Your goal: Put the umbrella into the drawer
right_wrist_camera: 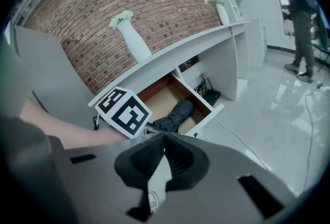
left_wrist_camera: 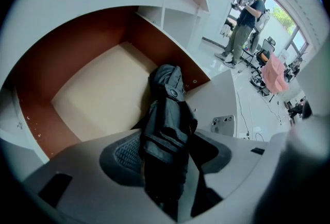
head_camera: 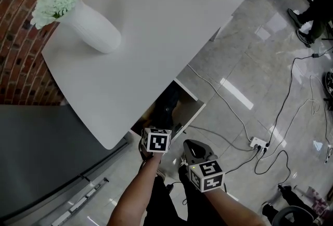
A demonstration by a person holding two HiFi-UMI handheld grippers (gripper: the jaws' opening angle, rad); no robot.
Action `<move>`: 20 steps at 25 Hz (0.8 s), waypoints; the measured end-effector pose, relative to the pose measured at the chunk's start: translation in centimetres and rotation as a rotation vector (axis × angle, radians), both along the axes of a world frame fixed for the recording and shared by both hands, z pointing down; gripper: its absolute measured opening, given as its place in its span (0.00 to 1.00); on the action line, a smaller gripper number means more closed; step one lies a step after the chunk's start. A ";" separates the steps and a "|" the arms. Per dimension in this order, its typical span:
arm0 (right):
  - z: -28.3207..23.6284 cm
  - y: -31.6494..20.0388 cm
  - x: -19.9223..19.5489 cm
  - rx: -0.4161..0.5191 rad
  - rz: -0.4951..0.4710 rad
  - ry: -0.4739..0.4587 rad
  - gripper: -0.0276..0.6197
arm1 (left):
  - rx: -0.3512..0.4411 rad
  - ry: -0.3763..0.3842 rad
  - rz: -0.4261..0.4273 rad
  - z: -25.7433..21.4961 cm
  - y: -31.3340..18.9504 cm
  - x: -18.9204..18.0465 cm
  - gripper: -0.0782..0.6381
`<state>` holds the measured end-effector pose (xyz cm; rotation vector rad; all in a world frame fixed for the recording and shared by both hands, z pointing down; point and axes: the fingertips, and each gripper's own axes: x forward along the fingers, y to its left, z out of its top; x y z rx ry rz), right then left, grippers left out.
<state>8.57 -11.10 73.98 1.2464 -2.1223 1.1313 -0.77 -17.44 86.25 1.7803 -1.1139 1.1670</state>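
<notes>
A black folded umbrella (left_wrist_camera: 166, 130) lies clamped between the pads of my left gripper (left_wrist_camera: 165, 166), and its far end reaches over the open drawer (left_wrist_camera: 98, 95). In the head view the drawer (head_camera: 191, 111) stands pulled out from under the white table (head_camera: 156, 27), with the dark umbrella (head_camera: 167, 109) partly inside it. My left gripper (head_camera: 156, 134) is at the drawer's front edge. My right gripper (head_camera: 193, 149) hangs back to the right, shut on nothing. From the right gripper view the umbrella (right_wrist_camera: 178, 114) rests in the drawer (right_wrist_camera: 165, 95) behind my left gripper's marker cube (right_wrist_camera: 124, 109).
A white vase of pale green flowers (head_camera: 91, 25) stands on the table. A grey cabinet (head_camera: 41, 162) is at the left. Cables and a power strip (head_camera: 257, 143) lie on the glossy floor at the right. A person (left_wrist_camera: 242, 22) stands further off.
</notes>
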 end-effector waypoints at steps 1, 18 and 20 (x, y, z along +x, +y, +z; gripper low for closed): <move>-0.2 0.2 0.0 0.001 0.000 0.001 0.07 | -0.003 -0.001 0.000 -0.1 0.2 0.0 0.46; -3.7 1.6 -1.0 0.045 -0.021 0.001 0.07 | 0.041 -0.027 0.003 -4.4 1.2 0.0 0.17; -4.2 1.7 -1.3 0.053 -0.027 0.003 0.07 | 0.041 -0.018 0.005 -4.6 1.2 -0.1 0.15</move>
